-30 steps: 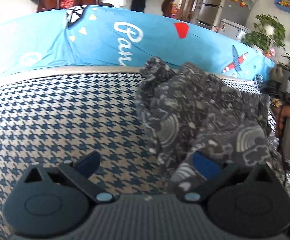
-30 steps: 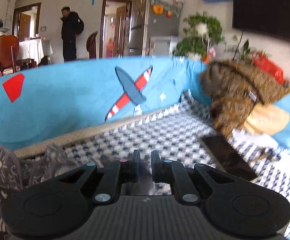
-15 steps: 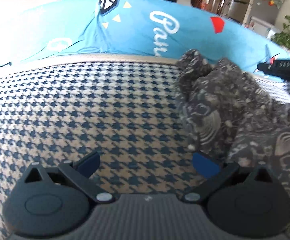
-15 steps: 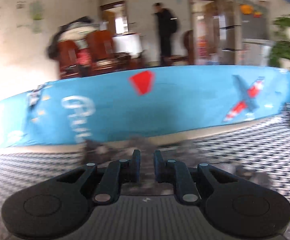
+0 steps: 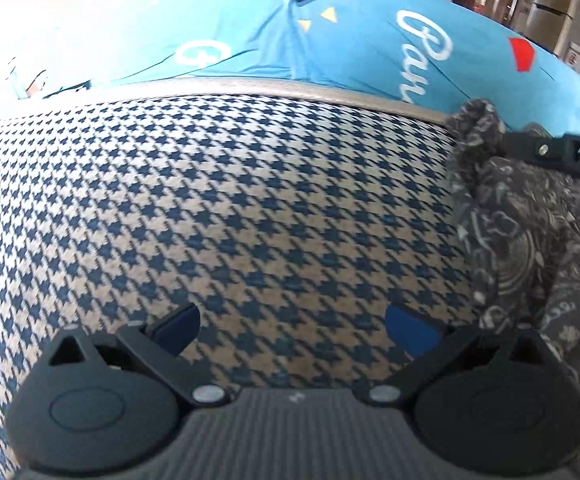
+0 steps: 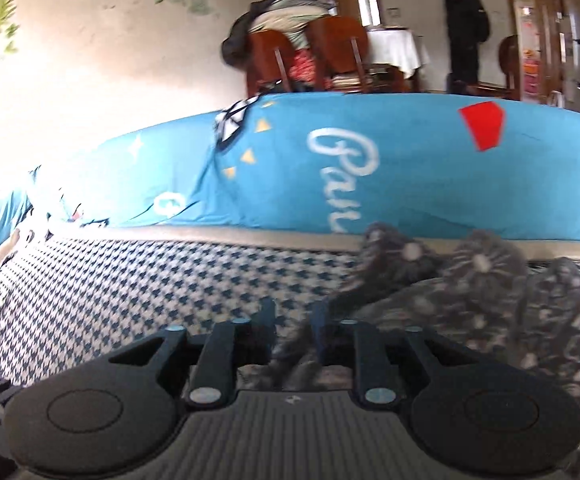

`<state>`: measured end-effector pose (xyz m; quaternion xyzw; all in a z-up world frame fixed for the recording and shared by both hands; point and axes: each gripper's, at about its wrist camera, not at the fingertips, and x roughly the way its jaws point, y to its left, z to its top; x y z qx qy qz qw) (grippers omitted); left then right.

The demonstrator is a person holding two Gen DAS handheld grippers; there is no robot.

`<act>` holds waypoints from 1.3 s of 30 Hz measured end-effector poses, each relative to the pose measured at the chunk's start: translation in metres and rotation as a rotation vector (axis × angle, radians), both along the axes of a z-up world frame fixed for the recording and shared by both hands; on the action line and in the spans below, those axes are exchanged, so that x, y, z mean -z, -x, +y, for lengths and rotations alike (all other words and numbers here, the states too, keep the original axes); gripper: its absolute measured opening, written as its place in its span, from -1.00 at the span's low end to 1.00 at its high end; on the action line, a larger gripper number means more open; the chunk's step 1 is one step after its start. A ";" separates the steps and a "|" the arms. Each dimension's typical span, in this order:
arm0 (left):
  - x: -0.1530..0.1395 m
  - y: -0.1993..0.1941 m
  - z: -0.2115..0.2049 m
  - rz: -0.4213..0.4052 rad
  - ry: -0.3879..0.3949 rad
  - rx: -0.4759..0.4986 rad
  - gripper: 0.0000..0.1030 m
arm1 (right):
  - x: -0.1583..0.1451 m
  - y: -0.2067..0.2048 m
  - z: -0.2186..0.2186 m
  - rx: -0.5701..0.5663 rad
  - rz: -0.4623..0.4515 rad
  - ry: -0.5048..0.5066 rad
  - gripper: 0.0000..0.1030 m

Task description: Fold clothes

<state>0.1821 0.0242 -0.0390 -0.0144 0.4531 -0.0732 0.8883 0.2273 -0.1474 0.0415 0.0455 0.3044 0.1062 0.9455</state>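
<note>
Grey garment (image 6: 469,300) between right gripper (image 6: 291,320) (jaws opening).

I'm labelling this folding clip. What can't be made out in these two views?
- Dark patterned garment, left wrist view: its right part is cut off by the frame edge.
- Same garment, right wrist view: motion-blurred, so whether the opening right gripper pinches it is unclear.
- Right gripper in the left wrist view: mostly cut off.

1. A houndstooth-patterned cushion (image 5: 250,208) is lying under a blue printed cover (image 6: 409,176).
2. Wooden chairs (image 6: 309,52) are standing by a white-clothed table (image 6: 393,48).
3. A person in dark clothes (image 6: 463,28) is standing near a doorway (image 6: 529,28).
</note>
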 end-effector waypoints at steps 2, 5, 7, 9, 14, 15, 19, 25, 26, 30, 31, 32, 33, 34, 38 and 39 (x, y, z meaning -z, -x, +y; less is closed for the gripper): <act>-0.001 0.001 0.004 0.001 -0.001 -0.006 1.00 | 0.005 -0.004 0.010 -0.013 0.011 0.016 -0.37; -0.003 0.001 0.009 0.005 0.003 -0.012 1.00 | 0.014 -0.011 0.021 -0.012 0.041 0.069 -0.26; -0.003 0.001 0.013 0.011 0.008 -0.014 1.00 | 0.022 -0.016 0.027 0.001 0.064 0.108 -0.20; -0.004 0.001 0.016 0.014 0.015 -0.019 1.00 | 0.032 -0.021 0.030 0.013 0.099 0.136 -0.14; -0.011 0.002 0.023 0.010 0.030 -0.029 1.00 | 0.053 -0.030 0.030 0.044 0.162 0.179 -0.14; -0.012 0.003 0.024 0.011 0.031 -0.030 1.00 | 0.056 -0.030 0.031 0.045 0.162 0.187 -0.15; -0.015 0.005 0.028 0.021 0.038 -0.034 1.00 | 0.062 -0.030 0.035 0.049 0.157 0.228 -0.16; -0.015 0.002 0.028 0.021 0.046 -0.042 1.00 | 0.060 -0.028 0.024 0.083 0.131 0.161 -0.73; -0.015 0.003 0.028 0.020 0.048 -0.042 1.00 | 0.057 -0.027 0.023 0.081 0.120 0.143 -0.76; -0.017 0.002 0.030 0.014 0.058 -0.042 1.00 | 0.046 -0.021 0.023 0.061 0.065 0.109 -0.78; -0.018 0.002 0.030 0.012 0.058 -0.042 1.00 | 0.044 -0.020 0.023 0.054 0.057 0.091 -0.78; -0.018 0.001 0.030 0.012 0.058 -0.042 1.00 | 0.042 -0.019 0.022 0.047 0.051 0.073 -0.78; -0.018 0.001 0.030 0.011 0.059 -0.042 1.00 | 0.040 -0.019 0.023 0.044 0.049 0.061 -0.78; -0.018 0.000 0.030 0.013 0.060 -0.044 1.00 | 0.039 -0.019 0.022 0.044 0.049 0.043 -0.78; -0.021 -0.004 0.034 0.004 0.066 -0.060 1.00 | 0.035 -0.015 0.018 0.009 0.043 -0.051 -0.78; -0.022 -0.005 0.035 -0.003 0.067 -0.067 1.00 | 0.032 -0.013 0.019 -0.007 0.033 -0.063 -0.78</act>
